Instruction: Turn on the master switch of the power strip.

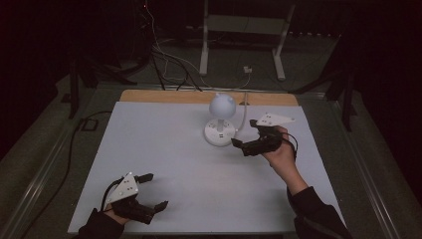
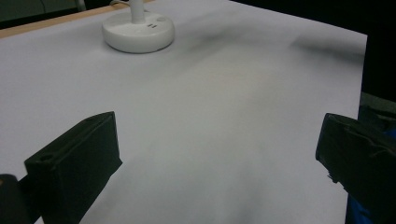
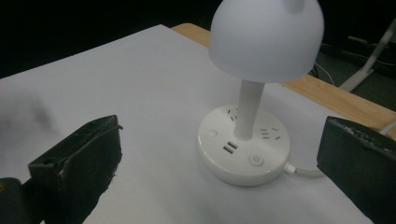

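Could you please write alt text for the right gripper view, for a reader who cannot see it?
A white desk lamp with a domed shade stands on a round base with sockets, USB ports and buttons, on a white table. The right tool points at it, jaws wide apart and touching nothing.

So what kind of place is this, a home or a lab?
Probably a lab or recording room: a white-covered table in the dark, loose cables on the floor, a white stand behind, one desk lamp.
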A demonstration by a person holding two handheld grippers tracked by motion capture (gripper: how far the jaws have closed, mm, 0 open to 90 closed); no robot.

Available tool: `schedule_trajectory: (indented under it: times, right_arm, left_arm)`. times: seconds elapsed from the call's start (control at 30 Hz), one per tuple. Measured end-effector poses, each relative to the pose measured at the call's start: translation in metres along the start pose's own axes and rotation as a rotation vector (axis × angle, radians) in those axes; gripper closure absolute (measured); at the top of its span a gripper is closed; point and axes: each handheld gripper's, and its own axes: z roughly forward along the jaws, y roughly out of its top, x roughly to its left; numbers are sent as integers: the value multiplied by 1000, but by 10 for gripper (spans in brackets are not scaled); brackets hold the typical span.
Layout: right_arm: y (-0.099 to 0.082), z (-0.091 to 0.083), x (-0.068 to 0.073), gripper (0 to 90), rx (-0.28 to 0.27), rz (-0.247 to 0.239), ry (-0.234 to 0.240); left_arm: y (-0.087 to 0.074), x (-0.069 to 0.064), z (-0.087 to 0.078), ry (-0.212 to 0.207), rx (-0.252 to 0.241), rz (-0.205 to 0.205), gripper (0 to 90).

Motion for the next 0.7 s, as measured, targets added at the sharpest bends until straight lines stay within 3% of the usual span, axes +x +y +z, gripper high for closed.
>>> schedule_trajectory:
  times: [0.33,0.7]
  right_arm:
    - [-3,24,-4,0,14,4,26]
    - [-12,48,-13,0,44,-8,20]
  left_arm:
    - [0,0,-1,-1,-3,-2,3]
    - [0,1,-1,-3,-4,-6,3]
